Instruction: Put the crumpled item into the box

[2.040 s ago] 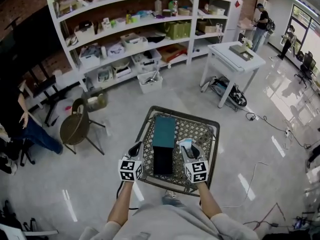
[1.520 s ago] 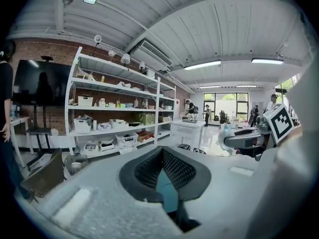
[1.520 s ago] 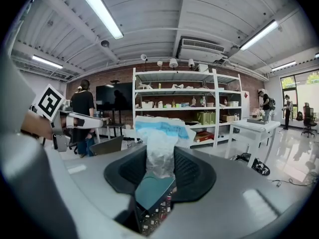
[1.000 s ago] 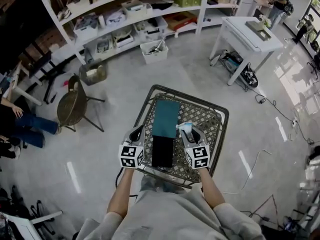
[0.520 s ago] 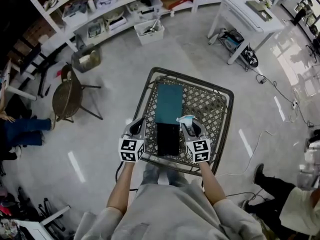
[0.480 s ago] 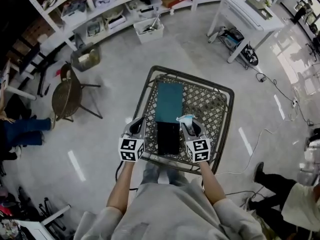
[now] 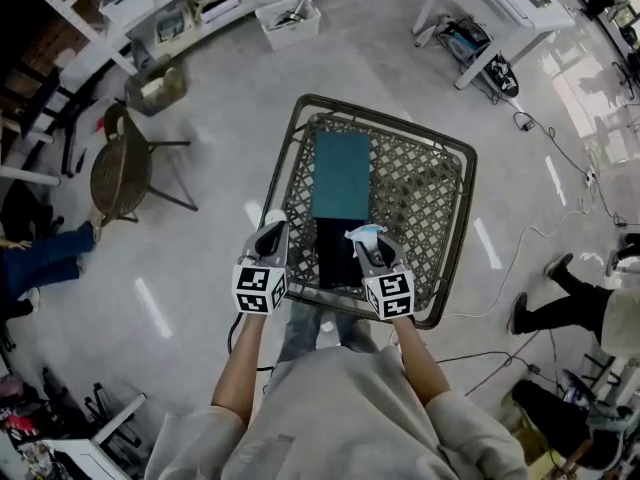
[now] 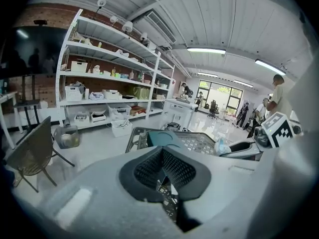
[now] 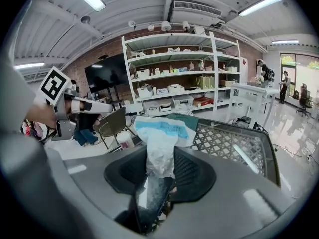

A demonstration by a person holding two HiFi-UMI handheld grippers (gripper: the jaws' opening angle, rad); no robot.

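A crumpled white and blue item (image 7: 363, 235) is pinched in my right gripper (image 7: 366, 248), which is shut on it; in the right gripper view the item (image 9: 159, 138) sticks up from between the pads. A dark box (image 7: 337, 253) lies on the mesh table (image 7: 430, 198), between my two grippers. A teal panel (image 7: 340, 173) lies just beyond the box. My left gripper (image 7: 270, 238) hangs at the table's near left edge, shut with nothing in it. The left gripper view shows its pads (image 8: 149, 166) meeting, with the right gripper (image 8: 239, 148) to the side.
A round chair (image 7: 118, 173) and a basket (image 7: 158, 83) stand on the floor to the left. Shelves with bins (image 7: 290, 18) run along the back, and a white table (image 7: 500, 8) is at the back right. Cables (image 7: 540, 133) and a person's legs (image 7: 560, 303) are on the right.
Both grippers have come down toward the near edge of the mesh table, and the view has tipped further down. The crumpled item has stayed in the right gripper.
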